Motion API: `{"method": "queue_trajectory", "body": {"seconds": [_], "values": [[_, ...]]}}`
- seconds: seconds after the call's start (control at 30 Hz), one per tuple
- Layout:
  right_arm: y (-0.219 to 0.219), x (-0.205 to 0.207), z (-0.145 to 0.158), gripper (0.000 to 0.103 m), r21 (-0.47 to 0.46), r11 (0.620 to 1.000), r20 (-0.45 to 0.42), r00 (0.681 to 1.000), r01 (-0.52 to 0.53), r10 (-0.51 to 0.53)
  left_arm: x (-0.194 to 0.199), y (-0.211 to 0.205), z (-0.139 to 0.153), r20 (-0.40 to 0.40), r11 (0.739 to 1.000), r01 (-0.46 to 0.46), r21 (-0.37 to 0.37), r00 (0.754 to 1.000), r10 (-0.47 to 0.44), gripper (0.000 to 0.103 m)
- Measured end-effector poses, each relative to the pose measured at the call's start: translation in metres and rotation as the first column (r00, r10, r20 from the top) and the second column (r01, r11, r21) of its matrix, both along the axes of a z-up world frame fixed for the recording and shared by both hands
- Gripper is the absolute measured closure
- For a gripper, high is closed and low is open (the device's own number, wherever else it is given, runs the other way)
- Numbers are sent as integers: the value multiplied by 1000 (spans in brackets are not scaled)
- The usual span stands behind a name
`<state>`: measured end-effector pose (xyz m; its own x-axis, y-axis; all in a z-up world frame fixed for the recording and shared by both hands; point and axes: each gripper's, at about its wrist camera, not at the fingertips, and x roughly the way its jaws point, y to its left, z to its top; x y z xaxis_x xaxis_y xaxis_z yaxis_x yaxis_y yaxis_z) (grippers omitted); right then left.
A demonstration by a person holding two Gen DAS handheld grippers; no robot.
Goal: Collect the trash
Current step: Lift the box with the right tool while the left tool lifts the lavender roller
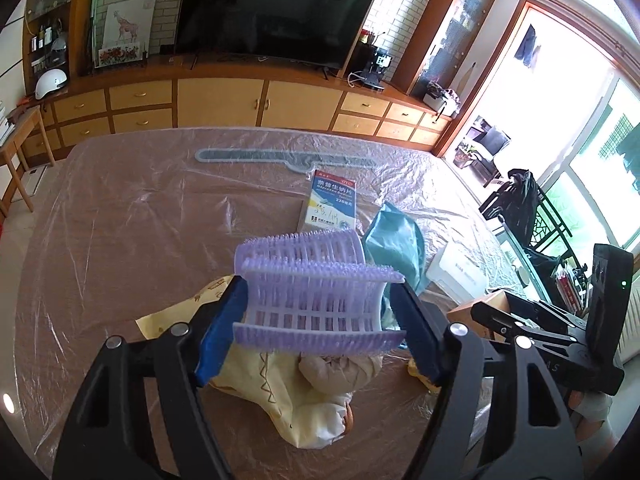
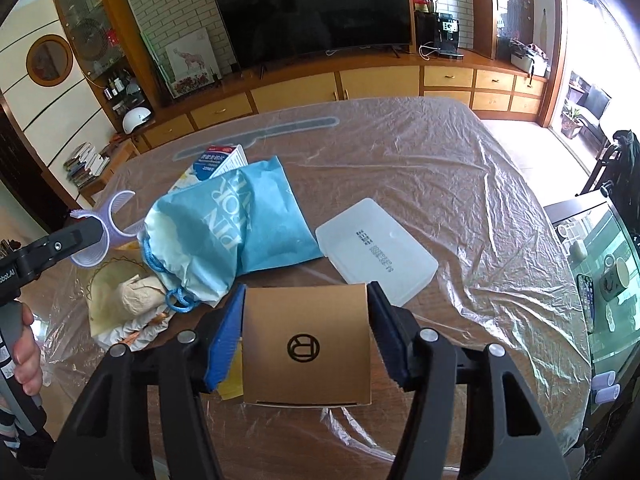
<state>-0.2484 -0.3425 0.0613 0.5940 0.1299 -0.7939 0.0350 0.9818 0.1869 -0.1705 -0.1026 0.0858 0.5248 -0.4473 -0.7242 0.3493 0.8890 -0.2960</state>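
The left gripper point(image 1: 316, 312) is clamped on a lilac hair roller point(image 1: 312, 288), blue pads pressed to its two ends; the roller is held clear above the table point(image 1: 120, 220). The right gripper point(image 2: 306, 336) is pinched on a brown cardboard box point(image 2: 306, 344), a round black logo on its upper face, held low over the table.

The table is covered with wrinkled clear plastic sheeting; wood cabinets and a dark television point(image 2: 316, 12) are seen behind it.

The roller is an open lattice cylinder with bristled ribs. Taking the blue drawstring bag point(image 2: 240, 232) as landmark: a translucent plastic case point(image 2: 376, 252) lies just right of it, a blue-and-white printed carton point(image 1: 330, 208) behind it, a crumpled yellowish wrapper point(image 1: 280, 396) left of and in front of it, below the roller.

The carton is partly hidden by the bag in the right wrist view. The print on the case cannot be read.
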Motion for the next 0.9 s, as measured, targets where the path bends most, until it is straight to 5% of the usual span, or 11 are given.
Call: {"method": "queue_trajectory", "body": {"seconds": [0.47,0.63,0.9], "values": [[15,-6,11,44,-2,1000,22,1000,-1,1,-13,12,22,52,998,37,-47,998,-35,30],[17,-7,12,44,4,1000,24,1000,3,-3,-21,16,43,161,996,29,-89,987,-14,30],[19,-7,10,44,5,1000,21,1000,7,-7,-24,-5,36,106,988,116,-99,989,-105,30]]}}
